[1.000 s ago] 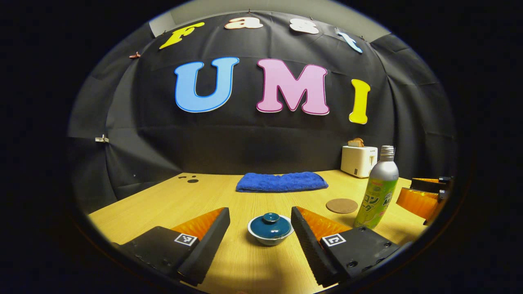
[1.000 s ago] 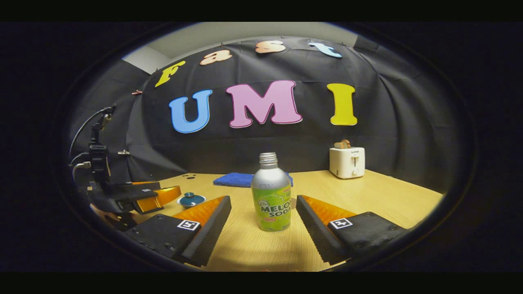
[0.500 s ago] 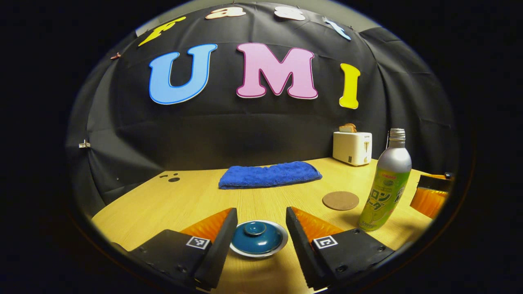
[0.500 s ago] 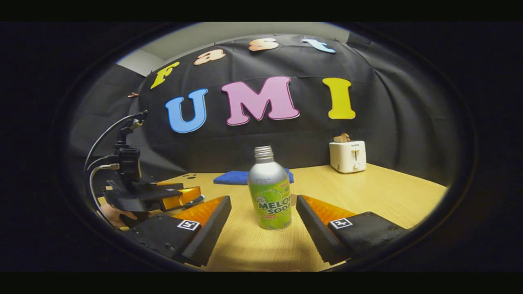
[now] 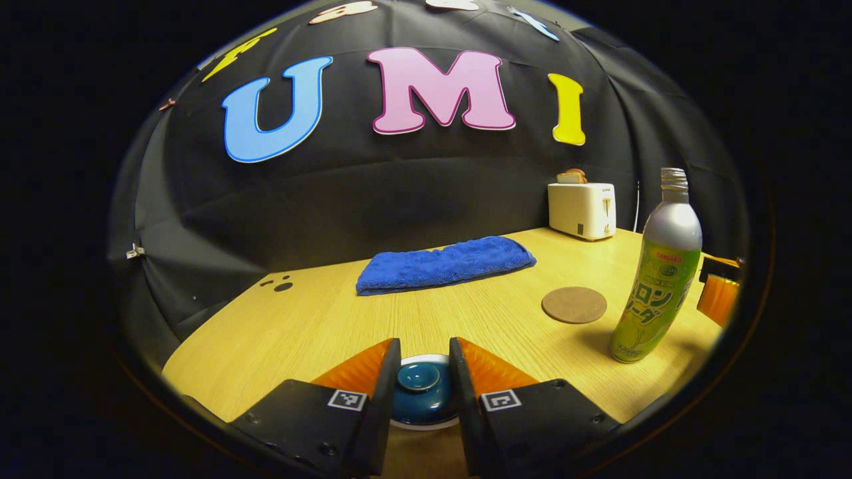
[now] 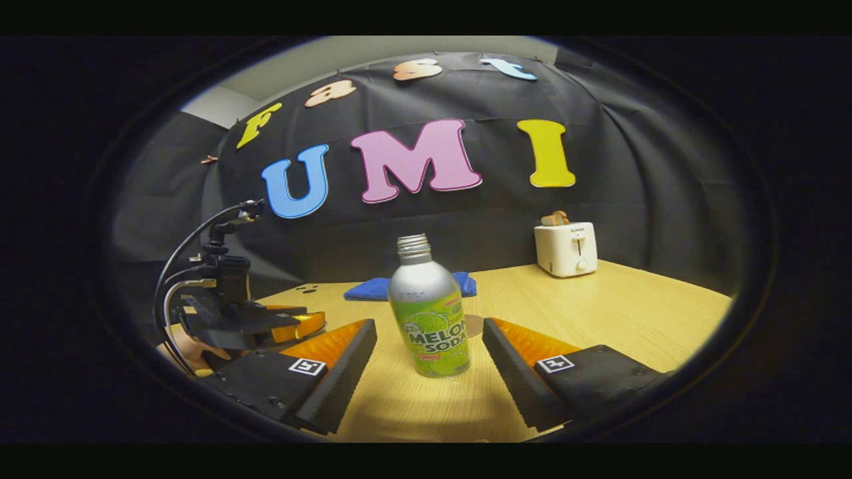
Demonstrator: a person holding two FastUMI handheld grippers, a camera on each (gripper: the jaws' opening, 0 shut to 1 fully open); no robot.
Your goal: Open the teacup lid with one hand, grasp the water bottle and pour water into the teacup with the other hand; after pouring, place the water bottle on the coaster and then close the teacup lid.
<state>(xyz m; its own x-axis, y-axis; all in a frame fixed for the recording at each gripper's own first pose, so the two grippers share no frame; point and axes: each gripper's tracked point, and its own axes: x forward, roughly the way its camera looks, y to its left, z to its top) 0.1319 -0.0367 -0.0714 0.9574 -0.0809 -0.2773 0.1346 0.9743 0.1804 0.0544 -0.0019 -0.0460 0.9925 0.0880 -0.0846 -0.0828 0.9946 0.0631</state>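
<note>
On the table (image 5: pixel 313 326): a lidded cup, a bottle, a coaster, a towel and a toaster.
Left gripper (image 5: pixel 420 372): held low over the near table edge, level, pointing toward the wall; its fingers flank the lid (image 5: pixel 419 389), narrowed close to its sides; whether they touch it I cannot tell.
Left gripper from the right gripper view (image 6: pixel 293 324): at the left, a hand (image 6: pixel 190 346) under it, cables arching above.
Cup (image 5: pixel 426 416): white rim showing under the blue lid, lid on, near the table's front edge.
Right gripper (image 6: pixel 429 362): low and level, jaws spread wide with a gap on each side of the bottle (image 6: pixel 429 313), touching nothing.
Bottle: upright, uncapped, well right of the cup in the left gripper view (image 5: pixel 655 279).
Coaster (image 5: pixel 574 305): bare, flat, just left of the bottle, between it and the towel.
Towel (image 5: pixel 442 265): folded, toward the far edge, mid-table.
Toaster (image 5: pixel 582 209): far right corner, against the wall.
Open room: bare wood between cup and towel, and right of the bottle toward the toaster (image 6: pixel 566 249).
</note>
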